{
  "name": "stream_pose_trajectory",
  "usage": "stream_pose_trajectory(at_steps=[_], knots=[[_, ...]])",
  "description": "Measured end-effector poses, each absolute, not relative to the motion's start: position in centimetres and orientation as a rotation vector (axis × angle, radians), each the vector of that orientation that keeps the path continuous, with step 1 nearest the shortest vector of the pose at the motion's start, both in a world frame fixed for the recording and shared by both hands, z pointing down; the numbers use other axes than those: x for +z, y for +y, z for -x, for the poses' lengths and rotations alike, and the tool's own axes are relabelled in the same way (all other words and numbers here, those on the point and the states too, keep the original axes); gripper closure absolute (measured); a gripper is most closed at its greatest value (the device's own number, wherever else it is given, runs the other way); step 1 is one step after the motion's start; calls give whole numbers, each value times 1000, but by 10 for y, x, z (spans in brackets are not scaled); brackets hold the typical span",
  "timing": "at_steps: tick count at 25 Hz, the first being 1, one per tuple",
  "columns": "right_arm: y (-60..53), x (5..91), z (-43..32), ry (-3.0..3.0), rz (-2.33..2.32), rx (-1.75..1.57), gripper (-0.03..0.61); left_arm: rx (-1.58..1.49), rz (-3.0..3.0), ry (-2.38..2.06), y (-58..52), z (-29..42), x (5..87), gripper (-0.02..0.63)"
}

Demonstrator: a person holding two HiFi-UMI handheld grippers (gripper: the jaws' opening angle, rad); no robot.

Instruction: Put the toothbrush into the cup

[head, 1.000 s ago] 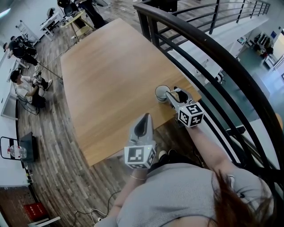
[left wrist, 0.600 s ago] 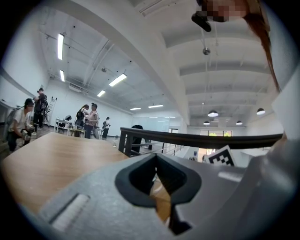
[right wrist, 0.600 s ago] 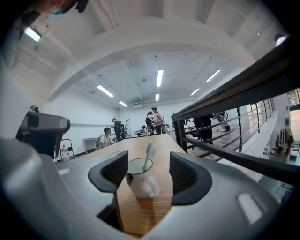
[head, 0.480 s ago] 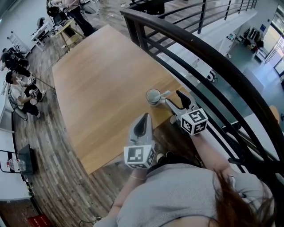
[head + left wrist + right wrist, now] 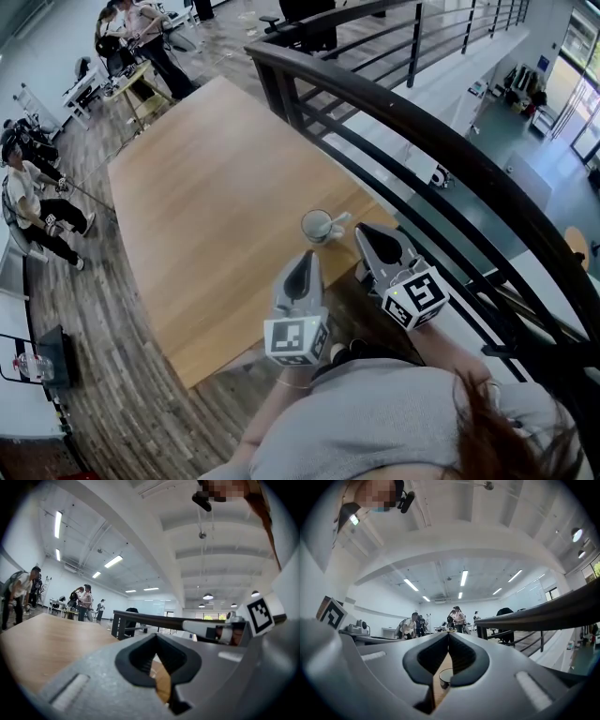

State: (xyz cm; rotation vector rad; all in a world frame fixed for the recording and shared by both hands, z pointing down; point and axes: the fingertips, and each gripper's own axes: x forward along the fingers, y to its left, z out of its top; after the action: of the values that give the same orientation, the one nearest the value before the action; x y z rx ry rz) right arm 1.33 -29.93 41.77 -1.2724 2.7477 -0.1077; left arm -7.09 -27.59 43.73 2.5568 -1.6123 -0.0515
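A pale cup (image 5: pixel 317 227) stands near the right edge of the wooden table (image 5: pixel 206 178), and the toothbrush (image 5: pixel 337 221) leans in it with its end over the right rim. My right gripper (image 5: pixel 362 230) is lifted just right of the cup, clear of it. Its jaws have just closed, and nothing is between them. Through those jaws in the right gripper view (image 5: pixel 448 634), the cup (image 5: pixel 444 677) shows below. My left gripper (image 5: pixel 305 254) hangs shut and empty a little in front of the cup, and its jaws look the same in the left gripper view (image 5: pixel 156 636).
A dark metal railing (image 5: pixel 450 159) curves close along the table's right side, with a drop to a lower floor beyond. Several people (image 5: pixel 28 206) and desks are on the wooden floor at the far left. The person's grey-clad body fills the bottom.
The right gripper was at the cup, then stood open beside it with the toothbrush left in the cup. It has since risen, pulled back and shut. The left gripper has shifted slightly.
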Motion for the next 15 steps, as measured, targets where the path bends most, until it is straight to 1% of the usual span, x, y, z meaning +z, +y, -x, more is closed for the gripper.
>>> stream_pose_trajectory(at_steps=[15], knots=[[-273,427,14,2831,1069,-128,584,-50,-2561,-1674,-273,58,436,611]])
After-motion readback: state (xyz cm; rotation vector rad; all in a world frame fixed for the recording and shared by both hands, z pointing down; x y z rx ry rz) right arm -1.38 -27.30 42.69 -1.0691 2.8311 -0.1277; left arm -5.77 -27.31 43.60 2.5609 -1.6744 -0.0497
